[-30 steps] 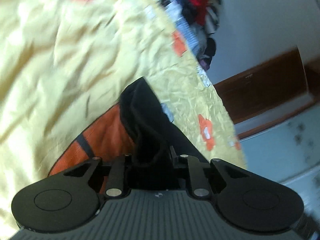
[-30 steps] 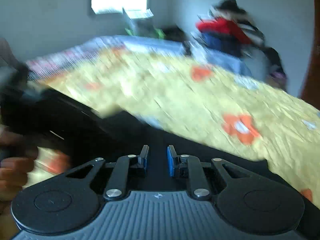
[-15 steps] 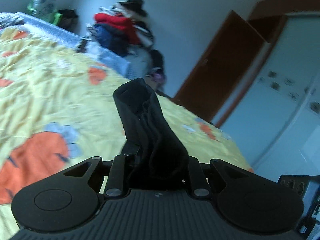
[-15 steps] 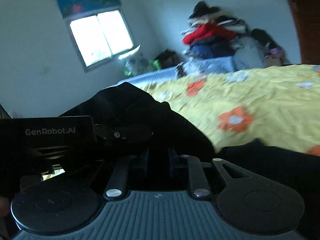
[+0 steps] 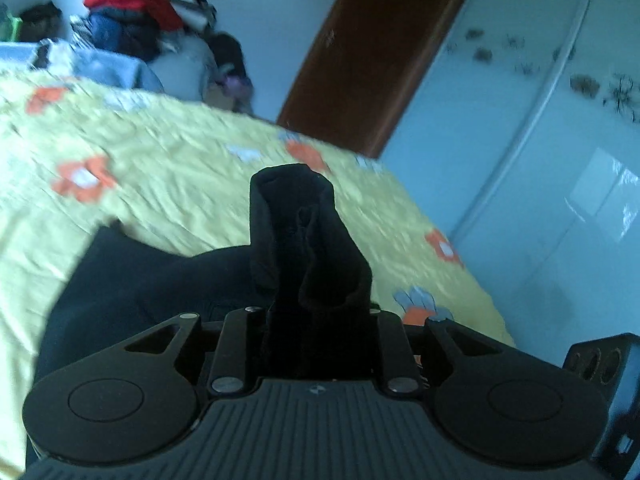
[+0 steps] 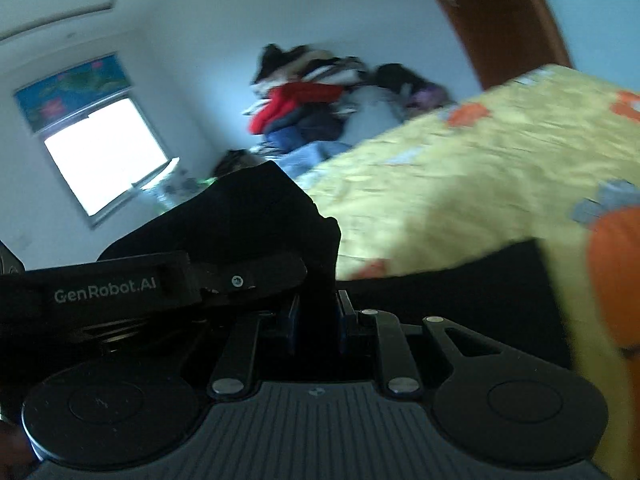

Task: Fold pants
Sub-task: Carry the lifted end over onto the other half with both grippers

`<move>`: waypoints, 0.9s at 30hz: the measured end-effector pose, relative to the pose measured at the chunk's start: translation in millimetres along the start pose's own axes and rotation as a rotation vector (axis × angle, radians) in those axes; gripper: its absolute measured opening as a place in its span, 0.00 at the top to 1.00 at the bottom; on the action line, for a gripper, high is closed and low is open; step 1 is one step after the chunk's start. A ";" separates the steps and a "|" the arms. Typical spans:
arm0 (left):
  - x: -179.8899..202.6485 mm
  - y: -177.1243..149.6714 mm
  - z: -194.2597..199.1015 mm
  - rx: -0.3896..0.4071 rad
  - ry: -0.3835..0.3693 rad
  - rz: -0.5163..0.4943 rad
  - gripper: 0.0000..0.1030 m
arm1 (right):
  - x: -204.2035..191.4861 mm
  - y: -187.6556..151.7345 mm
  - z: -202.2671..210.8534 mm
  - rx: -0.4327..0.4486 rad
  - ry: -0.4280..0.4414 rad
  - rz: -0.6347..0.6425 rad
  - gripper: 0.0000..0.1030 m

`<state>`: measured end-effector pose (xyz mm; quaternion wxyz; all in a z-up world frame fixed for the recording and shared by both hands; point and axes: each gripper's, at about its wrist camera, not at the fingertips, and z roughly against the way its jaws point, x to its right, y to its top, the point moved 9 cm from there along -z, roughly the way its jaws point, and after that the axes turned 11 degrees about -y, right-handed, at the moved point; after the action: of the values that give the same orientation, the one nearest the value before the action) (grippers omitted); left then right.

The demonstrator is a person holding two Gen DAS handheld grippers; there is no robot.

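Two grippers are at work, and each has a bunch of the black pants caught in its jaws. The left gripper [image 5: 316,320] pinches a thick wad of cloth that stands up in a stiff tuft beyond its fingers; its jaws have just been opening a little, yet the fabric is packed between them and looks firmly held. The right gripper [image 6: 316,316] has its blue-padded fingers [image 6: 293,322] pressed close together on a fold of the same pants [image 6: 256,216], which humps up dark in front of it, with the left gripper's body lying across that view just beside it.

The landmark is the bed [image 5: 168,184] with its yellow flowered cover. The rest of the pants [image 5: 152,288] trails down from the left gripper onto the near part of the bed, spread in a dark, loose sheet. Beyond the bed, a pile of clothes [image 5: 140,16] sits against the far wall, and a brown door [image 5: 360,60] stands off the bed's far corner.

As for progress, I judge the fold to be in mid-carry: the held edge is raised above the bed and not yet laid down. No neat crease shows on the cloth. Setting the edge down, smoothing and any further folds look to be left.
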<state>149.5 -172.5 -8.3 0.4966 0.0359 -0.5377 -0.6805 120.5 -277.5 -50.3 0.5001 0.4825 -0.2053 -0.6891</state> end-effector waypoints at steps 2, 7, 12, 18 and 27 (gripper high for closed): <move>3.6 -7.7 -16.0 -0.028 -0.005 0.005 0.76 | 18.9 -2.1 0.0 -0.004 -0.028 -0.019 0.82; 5.2 -19.3 -51.1 -0.079 -0.027 0.033 0.52 | 57.7 -2.2 -1.1 -0.008 -0.100 -0.082 0.82; 32.8 -26.9 -59.2 -0.140 -0.144 -0.011 0.38 | 93.9 -1.3 16.3 0.019 -0.169 -0.115 0.80; 10.7 5.3 -14.4 -0.061 -0.124 -0.036 0.21 | 130.0 12.5 51.1 0.106 -0.303 -0.118 0.80; -125.3 29.6 2.4 -0.108 0.384 -0.064 0.21 | 76.2 35.6 -10.4 0.008 -0.178 0.060 0.27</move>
<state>230.1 -79.2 -45.3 0.5692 0.1554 -0.3942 -0.7046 144.4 -357.8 -62.7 0.4986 0.4149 -0.2660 -0.7131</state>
